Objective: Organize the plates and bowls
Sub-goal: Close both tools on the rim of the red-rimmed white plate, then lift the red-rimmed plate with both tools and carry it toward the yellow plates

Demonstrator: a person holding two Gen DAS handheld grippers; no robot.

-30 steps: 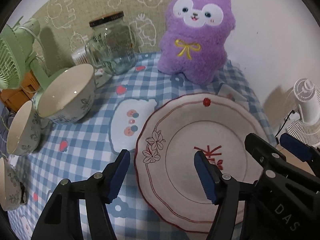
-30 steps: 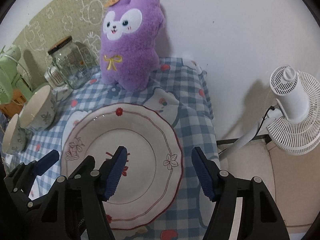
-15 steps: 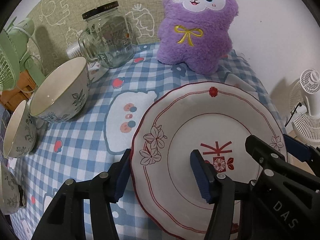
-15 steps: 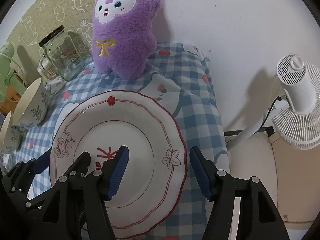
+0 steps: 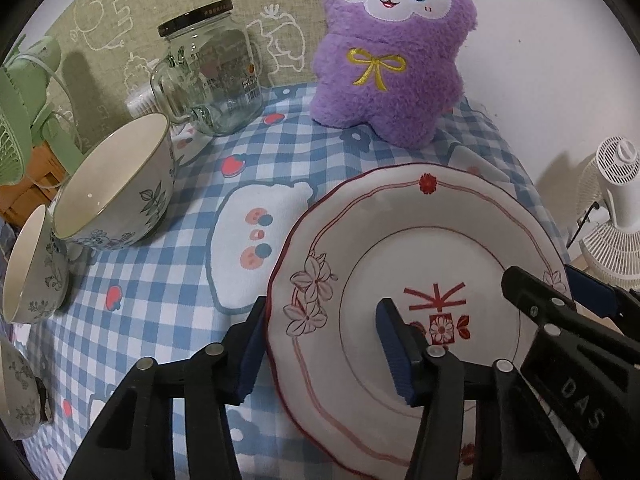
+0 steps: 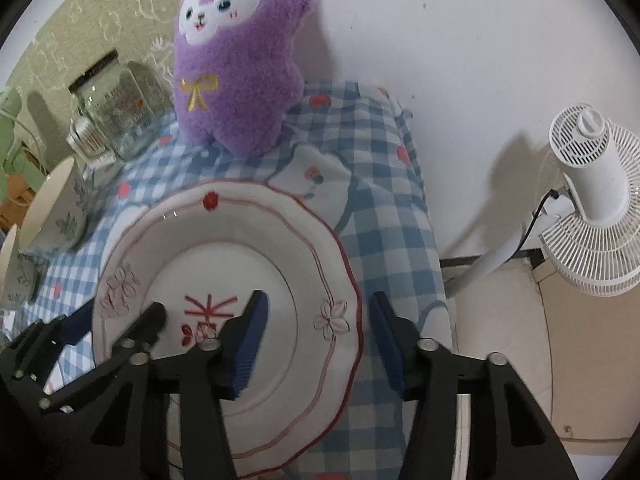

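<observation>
Glossy scalloped plate [image 5: 420,248] on checked cloth [image 5: 168,280].

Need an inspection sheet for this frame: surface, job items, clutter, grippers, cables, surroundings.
Surface: checked cloth over the table.
Job's things: plate near the right edge; three bowls at left.
Clutter: glass jar, purple plush, both at the back.
Grippers: left gripper straddles the plate's left rim, right gripper its right rim; both closing, pads not visibly pressing yet.
Cables: black cord on the white fan.
Surroundings: white wall, green fan at left.
</observation>
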